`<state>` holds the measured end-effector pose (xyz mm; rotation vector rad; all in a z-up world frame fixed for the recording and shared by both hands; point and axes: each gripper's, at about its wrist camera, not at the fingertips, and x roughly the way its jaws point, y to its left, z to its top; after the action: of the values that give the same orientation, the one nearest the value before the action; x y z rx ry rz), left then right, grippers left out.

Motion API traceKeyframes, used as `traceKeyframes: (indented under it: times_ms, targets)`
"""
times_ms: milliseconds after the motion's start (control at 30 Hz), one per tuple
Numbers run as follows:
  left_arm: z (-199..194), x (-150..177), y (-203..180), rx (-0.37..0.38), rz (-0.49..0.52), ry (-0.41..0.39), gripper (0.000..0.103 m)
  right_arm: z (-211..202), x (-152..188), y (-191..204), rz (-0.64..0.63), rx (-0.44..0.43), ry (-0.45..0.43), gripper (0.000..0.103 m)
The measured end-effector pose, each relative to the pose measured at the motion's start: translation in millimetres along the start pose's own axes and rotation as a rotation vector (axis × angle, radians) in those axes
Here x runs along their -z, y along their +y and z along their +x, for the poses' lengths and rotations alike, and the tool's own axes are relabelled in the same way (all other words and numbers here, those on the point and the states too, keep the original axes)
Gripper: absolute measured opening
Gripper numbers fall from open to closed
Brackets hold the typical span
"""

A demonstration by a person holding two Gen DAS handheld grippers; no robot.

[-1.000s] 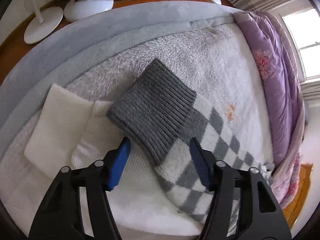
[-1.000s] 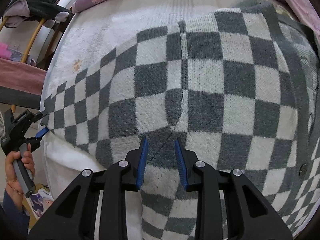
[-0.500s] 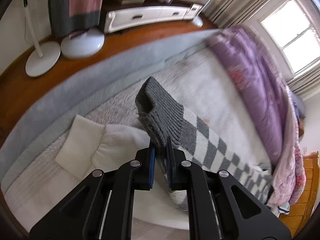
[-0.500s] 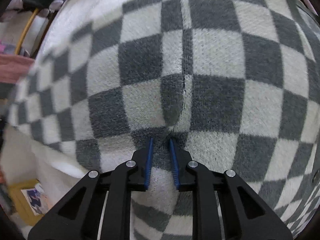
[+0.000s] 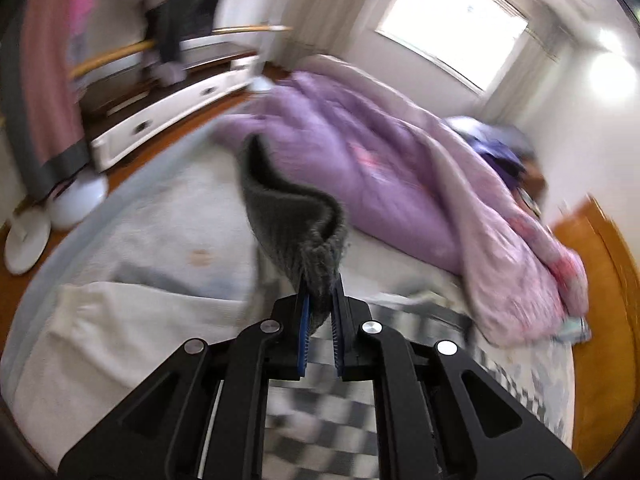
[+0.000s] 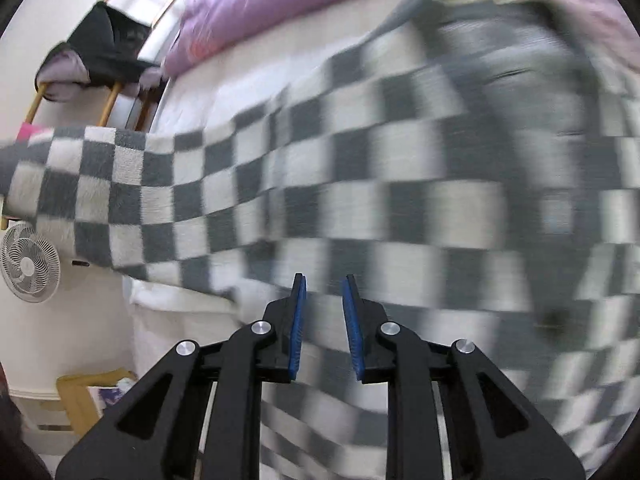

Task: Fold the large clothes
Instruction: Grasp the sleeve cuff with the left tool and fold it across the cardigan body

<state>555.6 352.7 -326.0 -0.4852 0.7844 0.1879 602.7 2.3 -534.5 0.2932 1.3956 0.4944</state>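
A grey-and-white checkered sweater lies spread on the bed. Its sleeve is lifted and stretches to the left in the right wrist view. My left gripper is shut on the sleeve's grey ribbed cuff and holds it up above the bed. My right gripper sits low over the sweater's body near the armpit. Its jaws stand a little apart with checkered cloth between them. Blur hides whether they pinch it.
A purple quilt is heaped along the bed's far side. A folded white garment lies on the bed at the left. A white drawer unit and clothes rack stand beyond the bed. A white fan stands on the floor.
My left gripper closed on the grey cuff and lifted it up toward the quilt. My right gripper closed in on the sweater near the armpit; the sleeve now hangs raised.
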Motion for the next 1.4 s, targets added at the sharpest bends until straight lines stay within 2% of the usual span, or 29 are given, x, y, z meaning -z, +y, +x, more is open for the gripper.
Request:
traceKeyframes:
  times_ms: [100,200,267,300,433,500,600,667,833,933,1133,1200,1300,1400]
  targets:
    - [27.8,26.8,-87.1,0.054,0.06,0.039,0.009,-61.6,10.4,-70.8,0.035,0.07,-0.062,0.02]
    - [59.9,63.5,-156.0,0.079,0.102,0.098,0.009,-114.5,26.6,-140.1,0.084,0.167,-0.124,0.032]
    - [85.5,90.4,-201.7,0.099,0.13,0.143,0.009,-144.1,35.6,-186.3,0.131,0.23,-0.155,0.046]
    - [102.7,106.5,-225.6,0.109,0.14,0.179,0.009,-158.3,37.9,-205.7,0.159,0.265,-0.164,0.049]
    - [156.7,170.9,-290.3,0.078,0.217,0.289,0.009,-213.9,59.0,-298.2,0.294,0.331,-0.208,0.052]
    - [186.5,205.5,-313.7,0.048,0.278,0.343,0.009,-233.4,66.5,-326.9,0.348,0.352,-0.227,0.052]
    - [217.2,246.7,-331.8,-0.01,0.345,0.408,0.009,-254.2,84.3,-376.8,0.452,0.371,-0.256,0.056]
    - [228.3,268.6,-328.3,-0.043,0.352,0.445,0.009,-264.7,93.9,-403.7,0.532,0.352,-0.274,0.057]
    - [255.0,298.5,-329.1,-0.102,0.394,0.511,0.01,-281.7,111.8,-460.0,0.71,0.297,-0.335,0.057]
    - [261.6,307.6,-334.9,-0.132,0.422,0.522,0.013,-287.1,117.8,-496.7,0.829,0.271,-0.388,0.057]
    - [269.9,320.0,-345.3,-0.137,0.44,0.546,0.028,-296.8,110.7,-556.2,0.981,0.173,-0.496,0.057]
    - [274.5,327.6,-350.1,-0.134,0.463,0.567,0.041,-296.6,104.8,-570.0,1.001,0.165,-0.508,0.057]
    - [275.9,338.4,-361.1,-0.112,0.499,0.579,0.045,-291.5,98.9,-589.1,1.058,0.127,-0.519,0.057]
    - [274.8,345.3,-371.6,-0.086,0.531,0.583,0.053,-289.2,91.1,-596.1,1.051,0.09,-0.533,0.057]
